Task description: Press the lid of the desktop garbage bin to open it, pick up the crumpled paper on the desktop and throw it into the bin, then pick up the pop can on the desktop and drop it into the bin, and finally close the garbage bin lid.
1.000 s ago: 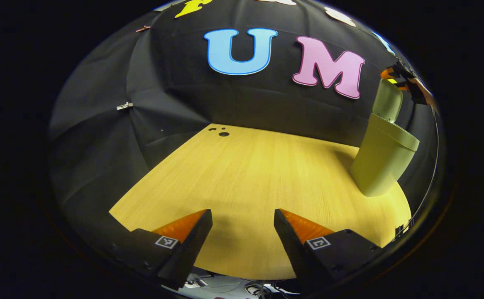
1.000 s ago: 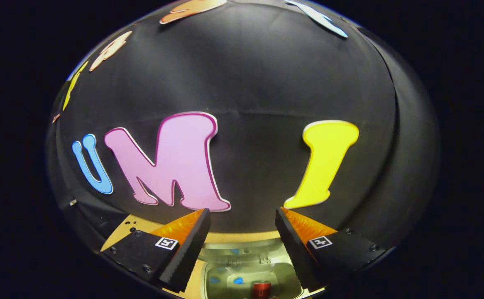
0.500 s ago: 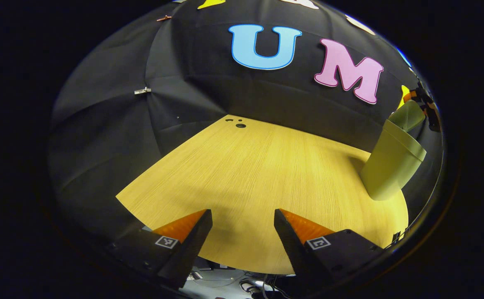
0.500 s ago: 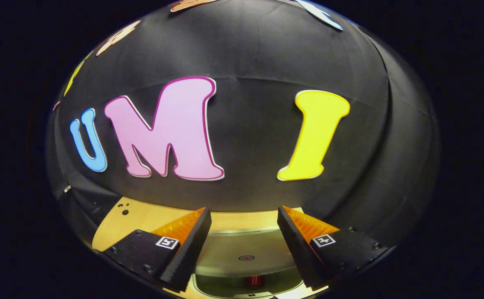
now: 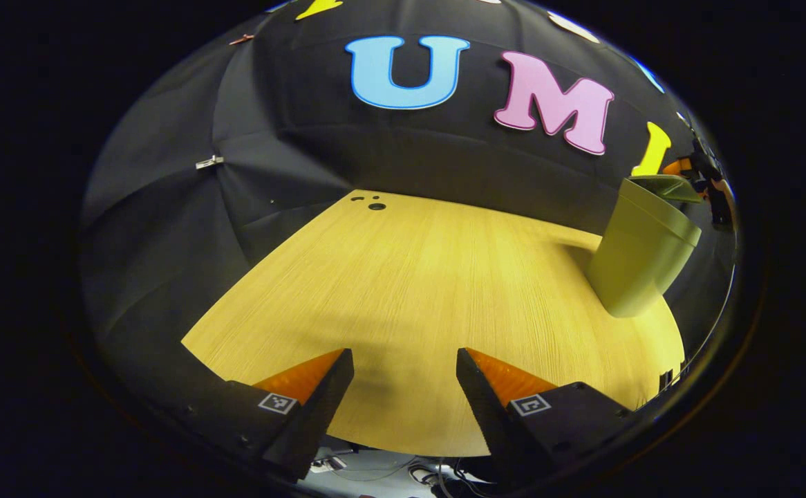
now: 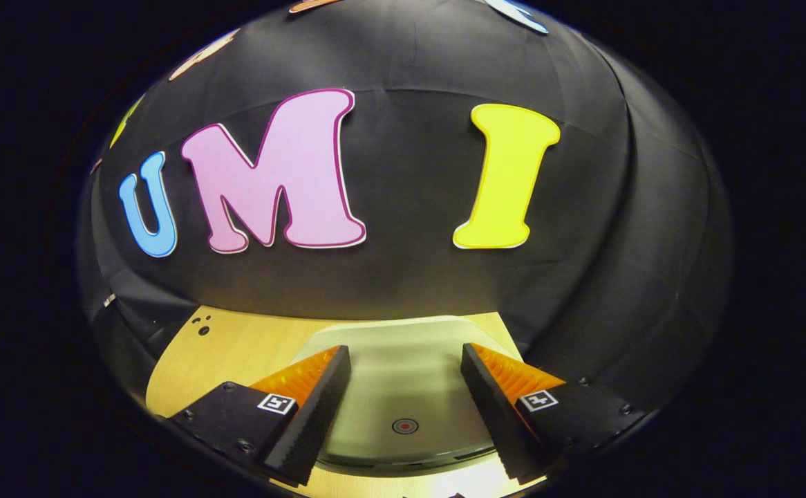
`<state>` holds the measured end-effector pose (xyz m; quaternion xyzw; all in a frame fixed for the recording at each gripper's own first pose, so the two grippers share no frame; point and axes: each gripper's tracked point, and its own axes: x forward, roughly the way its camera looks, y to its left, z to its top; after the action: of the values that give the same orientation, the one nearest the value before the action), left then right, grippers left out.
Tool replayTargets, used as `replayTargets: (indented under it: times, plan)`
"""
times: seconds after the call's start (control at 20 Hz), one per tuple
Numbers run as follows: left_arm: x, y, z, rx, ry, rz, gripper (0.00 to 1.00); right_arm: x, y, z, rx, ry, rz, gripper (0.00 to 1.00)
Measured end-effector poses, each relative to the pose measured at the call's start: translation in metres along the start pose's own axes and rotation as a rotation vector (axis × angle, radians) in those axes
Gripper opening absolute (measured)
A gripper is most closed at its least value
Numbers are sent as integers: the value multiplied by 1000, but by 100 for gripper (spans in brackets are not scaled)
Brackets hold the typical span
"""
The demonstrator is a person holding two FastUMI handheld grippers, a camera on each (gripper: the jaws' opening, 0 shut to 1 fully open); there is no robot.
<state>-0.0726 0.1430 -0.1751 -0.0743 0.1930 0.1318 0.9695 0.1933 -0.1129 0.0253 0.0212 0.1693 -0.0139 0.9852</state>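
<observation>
My right gripper (image 6: 404, 387), jaws apart & empty, sits over the lid (image 6: 403, 401); off-centre push may leave it unlatched or tip the bin (image 5: 641, 252). Left gripper (image 5: 404, 387) gapes too, holding nothing.

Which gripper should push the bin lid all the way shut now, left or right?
Probably the right gripper. It hangs open directly above the lid, which is nearly down. The left gripper is open over bare table, with the bin far off to its side.

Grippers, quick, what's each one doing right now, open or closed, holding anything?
Left gripper: open, holding nothing, above the table.
Right gripper: open, holding nothing, over the bin lid.
</observation>
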Motion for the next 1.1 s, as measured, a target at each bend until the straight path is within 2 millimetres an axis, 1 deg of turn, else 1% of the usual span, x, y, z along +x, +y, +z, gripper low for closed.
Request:
replayTargets:
  times: [0.05, 0.2, 0.45, 0.6, 0.8, 0.95, 1.1]
  plan:
    - [0, -3, 0, 10, 4, -8, 96, -1, 0, -5, -4, -3, 0, 100]
    - [3, -13, 0, 39, 15, -23, 96, -5, 0, -19, -4, -19, 3, 100]
    - [6, -32, 7, 44, -4, -48, 96, -14, -2, -40, 5, -28, 5, 100]
    - [6, -41, 4, 45, -2, -60, 96, -23, -4, -43, -1, -70, -1, 100]
    - [6, -44, -8, 62, 20, -62, 96, -31, -5, -49, 4, -105, -2, 100]
    - [6, -44, -13, 63, 34, -57, 96, -31, -5, -52, 2, -112, 6, 100]
    - [7, -48, -11, 63, 34, -59, 96, -29, -5, -58, -21, -117, 0, 100]
